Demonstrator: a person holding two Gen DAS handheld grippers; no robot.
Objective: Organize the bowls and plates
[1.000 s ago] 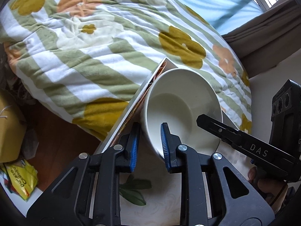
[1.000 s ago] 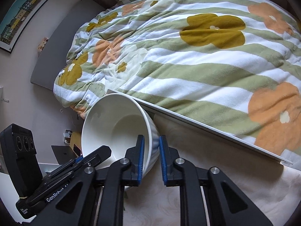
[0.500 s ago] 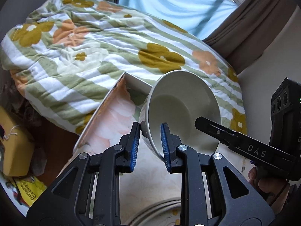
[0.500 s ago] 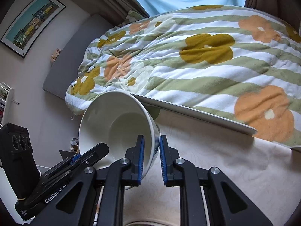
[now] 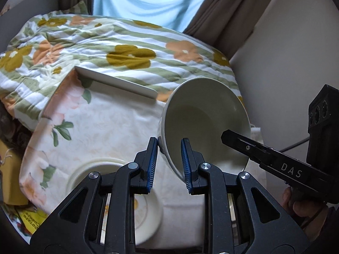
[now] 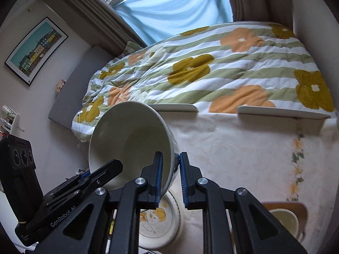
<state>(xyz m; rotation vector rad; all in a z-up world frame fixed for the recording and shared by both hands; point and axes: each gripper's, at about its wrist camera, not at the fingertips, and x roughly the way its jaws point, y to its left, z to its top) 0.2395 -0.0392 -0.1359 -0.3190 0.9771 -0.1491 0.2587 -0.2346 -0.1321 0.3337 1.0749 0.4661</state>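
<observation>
I have lifted the white bowl (image 5: 203, 124) up and back from the far edge of the table (image 5: 118, 127), where a second ago it hung right by the raised lip against the flowered duvet (image 5: 131, 48); now the whole tablecloth is spread below me and a stack of plates (image 5: 148, 211) has come into sight directly under my hands, so I judge the bowl is headed for that stack. Both of my grippers clamp it: the left gripper (image 5: 168, 165) pinches the rim on one side, the right gripper (image 6: 170, 177) the opposite side. The bowl hangs in the air between them, tilted, mouth toward the cameras. It is plain, deep, glossy and empty (nothing to spill), with a thick rounded rim.
</observation>
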